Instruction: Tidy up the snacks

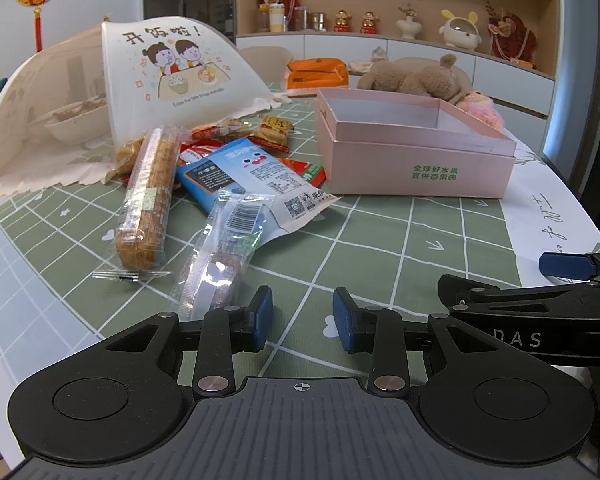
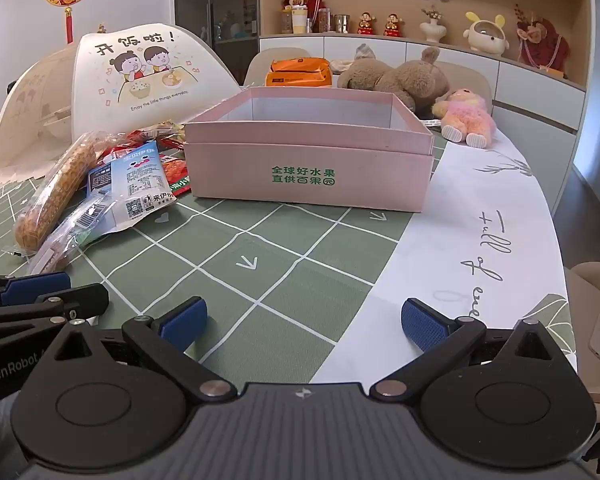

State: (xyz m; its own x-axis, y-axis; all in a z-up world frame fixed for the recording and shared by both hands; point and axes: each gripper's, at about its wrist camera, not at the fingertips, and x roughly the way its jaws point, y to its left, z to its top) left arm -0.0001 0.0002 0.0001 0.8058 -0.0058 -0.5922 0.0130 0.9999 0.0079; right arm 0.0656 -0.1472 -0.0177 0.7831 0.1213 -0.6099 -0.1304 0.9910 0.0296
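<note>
Pink box [image 2: 308, 172] sits center frame on the green grid tablecloth [image 2: 284, 280], open top, nothing visible inside. Snack pile [image 1: 204, 184] center-left, just left of the box. Right gripper [image 2: 304, 320] spread wide, holding nothing. Left gripper [image 1: 302, 318] part open, holding nothing.
</note>
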